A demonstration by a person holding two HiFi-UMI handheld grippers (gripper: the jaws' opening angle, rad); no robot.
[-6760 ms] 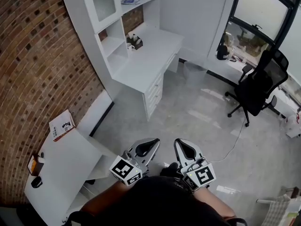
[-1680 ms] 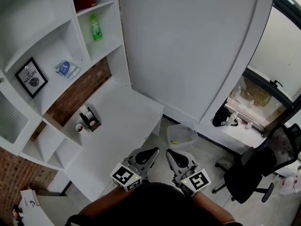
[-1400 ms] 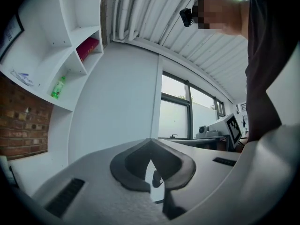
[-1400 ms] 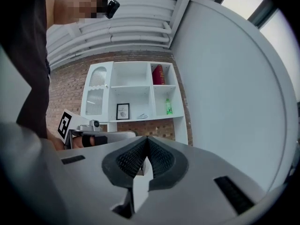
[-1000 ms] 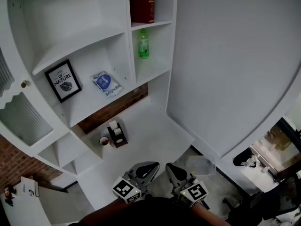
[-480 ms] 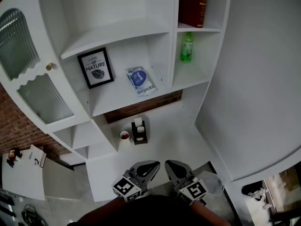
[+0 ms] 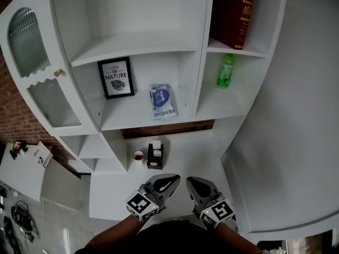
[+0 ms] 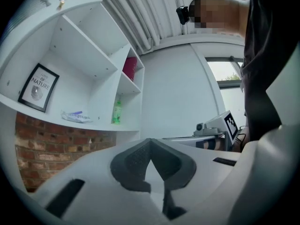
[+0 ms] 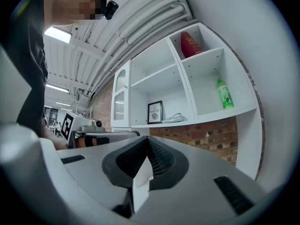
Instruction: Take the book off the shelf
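The white shelf unit (image 7: 132, 40) rises behind the bench (image 7: 185, 155), and the dark red book (image 7: 233, 15) stands in its upper right compartment, above the one holding a green bottle (image 7: 225, 71). The task looks barely begun, since the book is untouched and reaching, gripping and drawing it out are all left. The left gripper (image 7: 168, 181) and right gripper (image 7: 195, 184) hang over the bench's near edge, well apart from the book, each with jaws closed together on nothing.
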